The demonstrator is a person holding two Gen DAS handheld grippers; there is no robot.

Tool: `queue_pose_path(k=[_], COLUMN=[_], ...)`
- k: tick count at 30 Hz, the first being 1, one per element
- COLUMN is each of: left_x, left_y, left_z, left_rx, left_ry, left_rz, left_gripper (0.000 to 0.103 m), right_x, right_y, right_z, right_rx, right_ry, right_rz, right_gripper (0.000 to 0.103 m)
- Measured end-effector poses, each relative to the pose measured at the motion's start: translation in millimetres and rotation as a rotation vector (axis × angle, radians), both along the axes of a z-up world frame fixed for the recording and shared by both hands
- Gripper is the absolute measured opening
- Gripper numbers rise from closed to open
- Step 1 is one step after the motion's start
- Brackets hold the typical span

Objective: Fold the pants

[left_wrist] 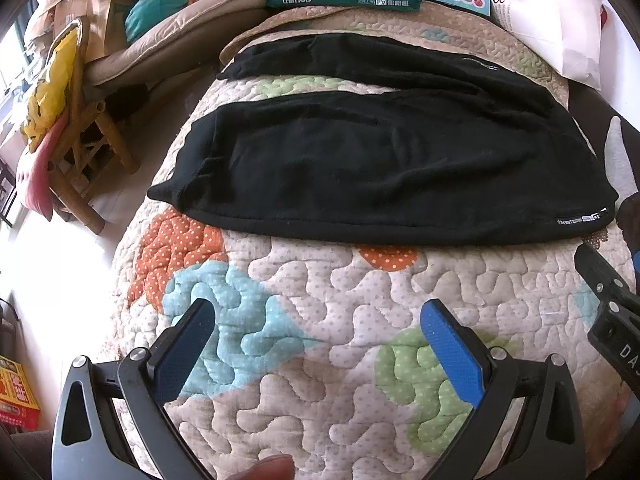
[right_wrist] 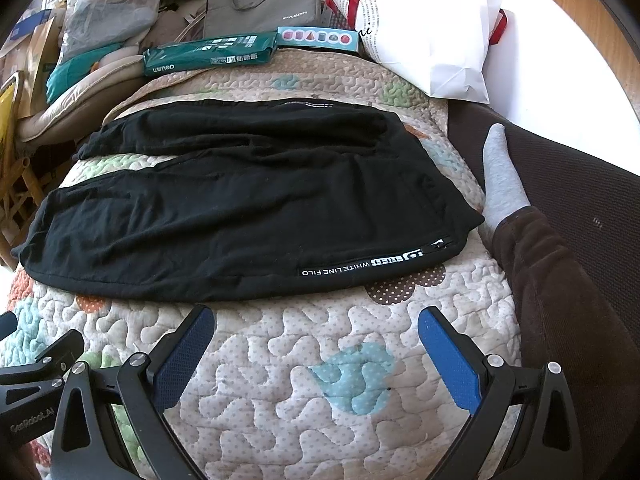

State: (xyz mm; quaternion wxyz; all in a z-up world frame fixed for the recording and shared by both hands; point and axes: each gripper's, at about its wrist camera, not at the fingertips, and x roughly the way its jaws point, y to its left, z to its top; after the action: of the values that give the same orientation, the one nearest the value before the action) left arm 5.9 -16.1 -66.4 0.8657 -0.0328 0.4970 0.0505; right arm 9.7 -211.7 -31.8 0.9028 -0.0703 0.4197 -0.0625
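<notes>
Pants (left_wrist: 384,168) lie flat; bare quilt (left_wrist: 340,320) fronts both spread claws.

Pants (right_wrist: 240,200) hem reads "WHITE LINE FILO" (upside down); grey bag (right_wrist: 262,2) reads "PASON"

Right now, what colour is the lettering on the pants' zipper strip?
White on black, on the pants; clearest in the right wrist view.

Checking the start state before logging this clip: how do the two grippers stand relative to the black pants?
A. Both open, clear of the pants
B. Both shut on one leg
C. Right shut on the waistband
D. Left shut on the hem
A: the left gripper and right gripper both stand open over the quilt, short of the pants.
</notes>
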Motion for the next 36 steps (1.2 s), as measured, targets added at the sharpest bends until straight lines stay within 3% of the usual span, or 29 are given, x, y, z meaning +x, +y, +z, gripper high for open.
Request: queue_pose_path(k=[19, 36], left_x=[-3.3, -9.1], left_y=[1.7, 0.3], left_z=[-15.4, -9.9], left_rx=[-0.01, -0.024], left_ry=[0.039, 0.047], left_rz=[0.011, -0.065], left_gripper=[0.103, 0.101], right_x=[0.0, 1.8], right_y=[-0.6, -0.4], right_z=[-1.9, -4.5], right_rx=[0.0, -0.014], right_ry=[0.003, 0.016], right_rz=[-0.002, 0.002], right_gripper=[0.103, 0.103])
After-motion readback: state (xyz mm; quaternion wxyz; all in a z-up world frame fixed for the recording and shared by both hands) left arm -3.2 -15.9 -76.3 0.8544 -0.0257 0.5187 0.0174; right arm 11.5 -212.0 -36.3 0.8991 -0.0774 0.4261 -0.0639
